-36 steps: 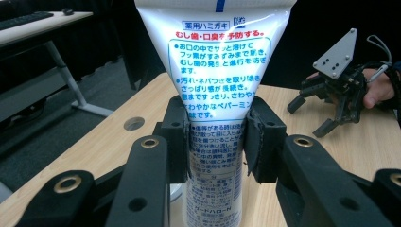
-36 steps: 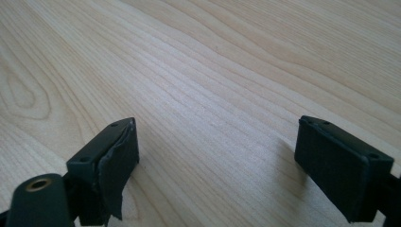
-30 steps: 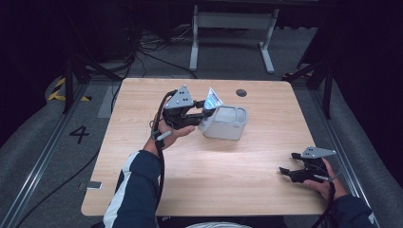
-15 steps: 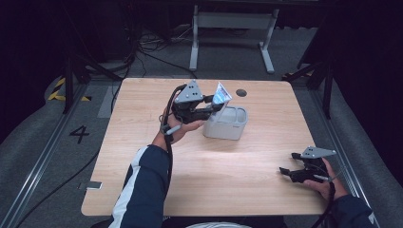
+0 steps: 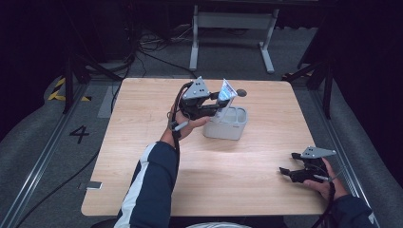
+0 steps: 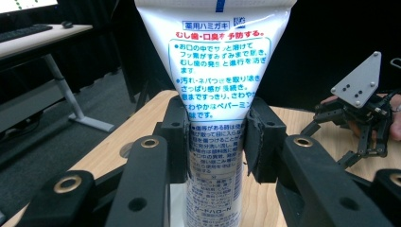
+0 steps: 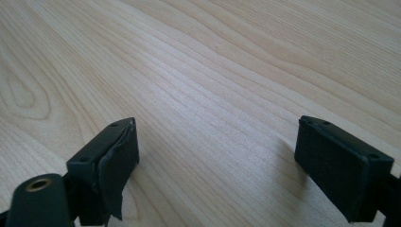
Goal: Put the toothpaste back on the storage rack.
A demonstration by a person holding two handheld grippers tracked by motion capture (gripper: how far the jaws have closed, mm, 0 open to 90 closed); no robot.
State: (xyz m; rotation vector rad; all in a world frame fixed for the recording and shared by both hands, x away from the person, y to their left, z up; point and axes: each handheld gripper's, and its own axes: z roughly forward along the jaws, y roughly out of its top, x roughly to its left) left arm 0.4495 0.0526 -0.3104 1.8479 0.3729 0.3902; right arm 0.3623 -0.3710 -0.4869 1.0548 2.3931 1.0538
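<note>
1. Two grippers are at work, but just one has been busy: the left gripper (image 5: 215, 105) has carried the toothpaste tube (image 5: 226, 90) sideways across the table (image 5: 142, 123), from beside the near-left corner of the grey bin (image 5: 227, 124) to a spot over its left rim.

2. That gripper's jaws are clamped on the tube's lower body; in the left gripper view the pads (image 6: 257, 142) press both sides of the toothpaste tube (image 6: 215, 75), which stands upright with its flat crimped end up and its printed side to the camera.

3. The tube hangs in the air above the bin, not inside it and not touching its walls as far as I can tell from the high view.

4. The right gripper (image 5: 291, 172) has not budged; it rests near the table's right front edge, well apart from the bin, jaws wide with bare wood between them, as the right gripper view shows around the pads (image 7: 116, 161).

5. What the shift means, to my eye: the carry is nearly finished and the drop comes next. The tube looks lined up with the bin's left side rather than its middle, so a little more travel before letting go would keep it from catching the rim.
</note>
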